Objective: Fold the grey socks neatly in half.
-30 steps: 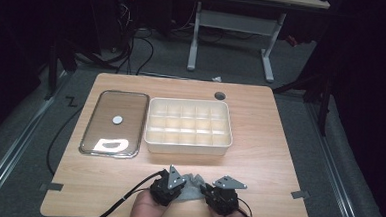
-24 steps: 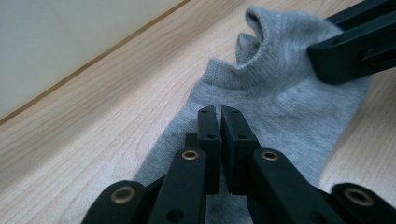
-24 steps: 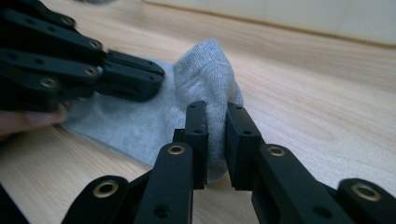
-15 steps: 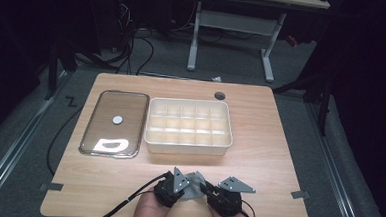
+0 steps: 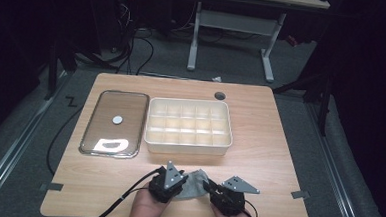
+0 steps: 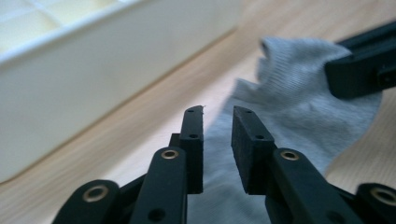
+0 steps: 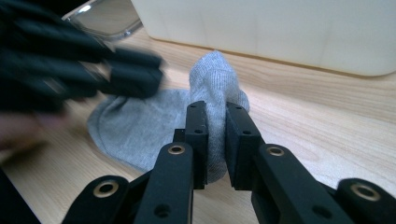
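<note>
A light wooden table [image 5: 260, 117] stands on grey carpeted floor [image 5: 308, 69]. Beyond it, a white-legged desk [image 5: 230, 25] and tangled cables [image 5: 134, 40] sit in what seems a dark room.

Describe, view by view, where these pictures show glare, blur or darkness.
High view: glare patch on the clear lid, room beyond the table dark. Left gripper view: white box soft and out of focus. Right gripper view: left gripper motion-blurred above the sock.
</note>
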`<state>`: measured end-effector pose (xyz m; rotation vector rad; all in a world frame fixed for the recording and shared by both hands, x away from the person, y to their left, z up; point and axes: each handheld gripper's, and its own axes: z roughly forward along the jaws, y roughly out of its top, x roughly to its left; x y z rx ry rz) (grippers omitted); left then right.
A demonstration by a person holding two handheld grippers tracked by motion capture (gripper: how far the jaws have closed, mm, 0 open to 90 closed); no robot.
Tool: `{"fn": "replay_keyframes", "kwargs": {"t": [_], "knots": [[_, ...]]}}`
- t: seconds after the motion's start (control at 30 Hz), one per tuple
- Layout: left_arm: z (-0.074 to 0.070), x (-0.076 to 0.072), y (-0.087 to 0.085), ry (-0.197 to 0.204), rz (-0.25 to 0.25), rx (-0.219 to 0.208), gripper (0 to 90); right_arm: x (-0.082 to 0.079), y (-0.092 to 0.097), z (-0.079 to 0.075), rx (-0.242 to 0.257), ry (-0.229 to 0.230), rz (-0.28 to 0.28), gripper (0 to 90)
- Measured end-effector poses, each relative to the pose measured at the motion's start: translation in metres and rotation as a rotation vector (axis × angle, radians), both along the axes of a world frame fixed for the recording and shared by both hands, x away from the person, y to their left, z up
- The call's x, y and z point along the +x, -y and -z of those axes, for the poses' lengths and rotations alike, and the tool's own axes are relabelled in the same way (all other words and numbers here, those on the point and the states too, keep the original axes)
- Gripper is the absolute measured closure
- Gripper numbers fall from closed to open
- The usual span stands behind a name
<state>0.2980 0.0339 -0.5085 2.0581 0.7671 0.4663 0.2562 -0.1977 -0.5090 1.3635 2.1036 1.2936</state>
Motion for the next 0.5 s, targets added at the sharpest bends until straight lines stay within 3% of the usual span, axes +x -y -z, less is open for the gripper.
{"fn": "replay_keyframes", "kwargs": {"t": [0.2, 0.33, 0.5], "knots": [[0.009, -0.005, -0.039, -0.003, -0.006, -0.022, 70.6, 0.0, -0.001, 0.001, -0.011, 0.002, 0.002, 81.8], [0.018, -0.006, -0.049, -0.094, -0.005, -0.057, 68.0, 0.0, -0.003, 0.001, -0.031, -0.002, 0.012, 81.7], [0.019, -0.006, -0.05, -0.154, 0.028, -0.078, 67.4, 0.003, -0.004, 0.001, -0.061, -0.015, 0.031, 81.6]]}}
